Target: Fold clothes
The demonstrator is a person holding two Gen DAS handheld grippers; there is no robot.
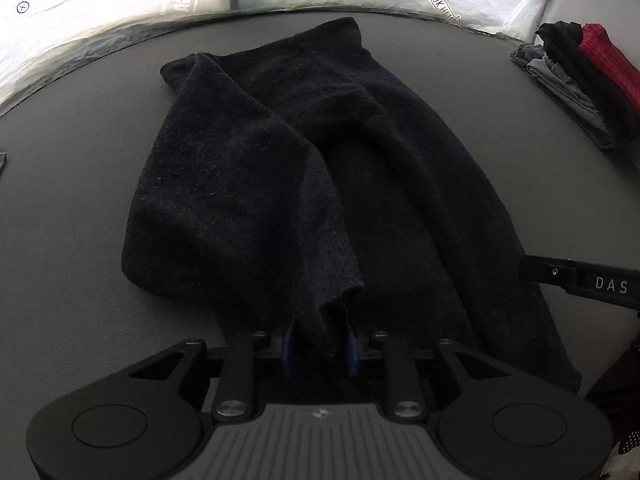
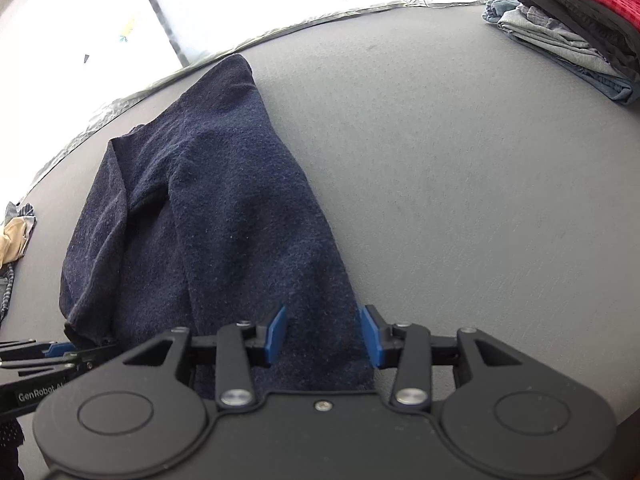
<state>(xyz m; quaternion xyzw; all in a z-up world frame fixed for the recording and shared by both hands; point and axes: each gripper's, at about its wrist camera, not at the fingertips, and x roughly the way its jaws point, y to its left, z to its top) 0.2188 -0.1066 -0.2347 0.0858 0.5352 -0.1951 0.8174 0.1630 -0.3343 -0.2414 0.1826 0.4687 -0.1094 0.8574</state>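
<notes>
Your left gripper [image 1: 320, 346] fingers sit narrowly parted around a navy sweater [image 1: 320, 184] fold; your right gripper [image 2: 326, 338] fingers straddle its edge, unclamped, on the bench [image 2: 460, 200].

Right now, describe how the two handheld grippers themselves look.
Both are matte black linkage grippers with blue finger pads and silver pivot screws. The left gripper has a ribbed grey body plate; the right gripper has a plain black one. White lettering marks their sides.
</notes>
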